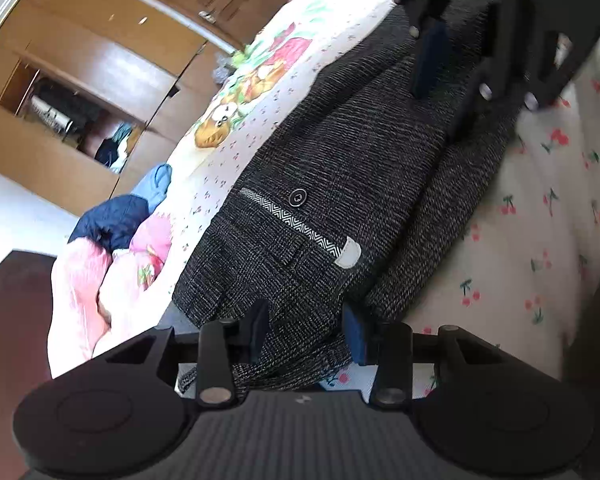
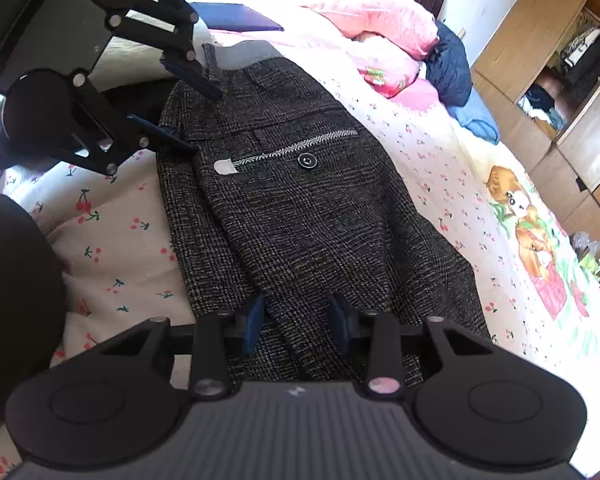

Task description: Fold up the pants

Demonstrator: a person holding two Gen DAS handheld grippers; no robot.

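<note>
A bed covered by a white cherry-print sheet is carrying dark grey tweed pants, lying folded lengthwise. The left gripper is hovering spread at the waistband end; the right gripper is standing parted over the legs, pinching nothing.

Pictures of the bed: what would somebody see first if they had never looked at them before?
First, the dark tweed pants lying along the bed, back pocket up, with a black button and a zigzag strip on it. A black gripper hovers over each end: the left gripper at the waistband, the right gripper further down the legs, both open. Beyond lie the cherry-print sheet and pink bedding by the headboard.
</note>
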